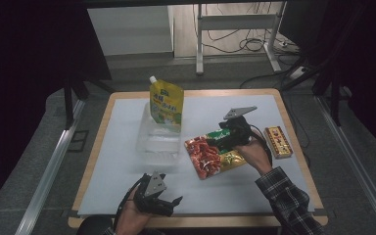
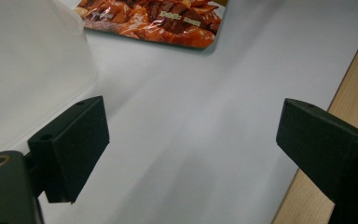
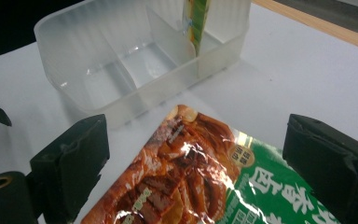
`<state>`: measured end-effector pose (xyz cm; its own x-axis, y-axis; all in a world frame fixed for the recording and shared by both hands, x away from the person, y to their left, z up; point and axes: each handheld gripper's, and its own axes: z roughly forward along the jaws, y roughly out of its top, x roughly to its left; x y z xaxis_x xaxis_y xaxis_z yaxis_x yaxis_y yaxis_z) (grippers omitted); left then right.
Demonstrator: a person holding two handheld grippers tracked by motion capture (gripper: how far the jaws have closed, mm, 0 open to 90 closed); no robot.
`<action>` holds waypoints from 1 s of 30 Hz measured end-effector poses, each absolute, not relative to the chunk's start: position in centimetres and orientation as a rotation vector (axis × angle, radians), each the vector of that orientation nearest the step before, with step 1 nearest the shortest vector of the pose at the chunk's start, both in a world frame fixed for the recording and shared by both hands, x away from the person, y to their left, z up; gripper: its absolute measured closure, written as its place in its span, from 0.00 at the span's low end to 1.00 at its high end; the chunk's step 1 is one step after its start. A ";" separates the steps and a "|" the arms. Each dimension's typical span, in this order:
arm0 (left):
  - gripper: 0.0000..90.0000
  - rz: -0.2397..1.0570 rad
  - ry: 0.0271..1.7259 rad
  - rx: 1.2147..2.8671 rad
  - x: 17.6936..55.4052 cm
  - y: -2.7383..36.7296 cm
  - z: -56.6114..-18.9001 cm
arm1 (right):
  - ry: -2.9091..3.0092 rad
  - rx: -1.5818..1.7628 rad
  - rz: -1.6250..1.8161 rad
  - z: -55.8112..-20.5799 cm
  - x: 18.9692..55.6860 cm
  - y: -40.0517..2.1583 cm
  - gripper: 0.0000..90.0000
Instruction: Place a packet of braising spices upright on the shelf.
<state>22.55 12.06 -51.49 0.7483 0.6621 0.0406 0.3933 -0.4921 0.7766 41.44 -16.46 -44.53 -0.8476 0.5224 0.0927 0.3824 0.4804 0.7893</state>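
The right gripper (image 1: 225, 134) is held spread above the glossy red-and-green foil snack packet (image 1: 214, 154), which lies flat on the white desk (image 1: 117, 161) beside the clear divided plastic tray (image 3: 121, 70). The left gripper (image 1: 169, 203) is also spread, holding nothing. The slick foil could be pushed away rather than pinched if the jaws are closed too shallowly.

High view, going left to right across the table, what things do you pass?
Clear plastic container → yellow spout pouch standing in it → red and green snack packet → right gripper above it → small red box.
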 end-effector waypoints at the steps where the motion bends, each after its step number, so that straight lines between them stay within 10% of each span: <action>1: 0.10 0.435 0.788 2.149 22.5 12.0 -51.5 | 2.560 0.794 1.294 -44.6 41.3 -16.6 0.08; 30: 0.05 0.536 0.741 2.151 22.5 12.2 -52.0 | 2.496 0.903 1.133 -48.2 40.2 -21.8 0.07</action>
<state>22.49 12.16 -51.95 0.7407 0.6593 0.1290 0.3289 -0.5233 0.7861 40.20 -21.80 -48.15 -0.7750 0.6315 0.0234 0.4332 0.5040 0.7472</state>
